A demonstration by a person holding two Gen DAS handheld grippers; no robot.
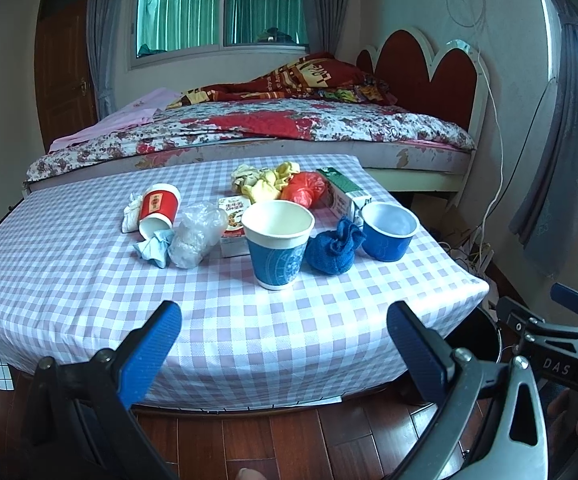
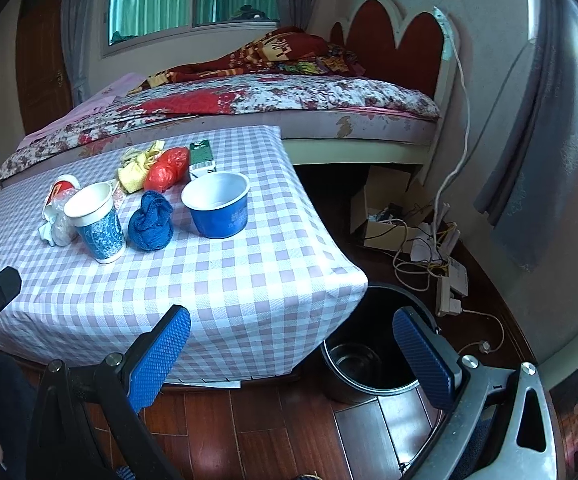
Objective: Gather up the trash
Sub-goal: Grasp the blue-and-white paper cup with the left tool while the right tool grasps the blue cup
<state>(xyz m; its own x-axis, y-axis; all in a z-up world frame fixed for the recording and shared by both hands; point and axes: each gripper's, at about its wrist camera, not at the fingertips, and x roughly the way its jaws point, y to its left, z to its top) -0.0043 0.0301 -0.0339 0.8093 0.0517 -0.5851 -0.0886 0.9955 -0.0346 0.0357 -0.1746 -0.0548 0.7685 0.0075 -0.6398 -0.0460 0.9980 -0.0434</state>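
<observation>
On the checked-cloth worktop [image 1: 225, 320], toward its far edge, all trash uncollected: tall blue paper cup [image 1: 279, 242], short blue tub [image 1: 389, 230], crumpled wrappers. Black bin [image 2: 373, 354] on the floor by the near right corner, seemingly empty. Left gripper [image 1: 285, 344] and right gripper [image 2: 293, 354] fingers spread, holding nothing.

In the left wrist view's lower half the desk [image 1: 229, 320] lies bare. Mid-frame, the tall blue cup [image 1: 279, 244], blue cloth bundle [image 1: 331, 250] and short blue cup [image 1: 389, 230] front the other clutter.
</observation>
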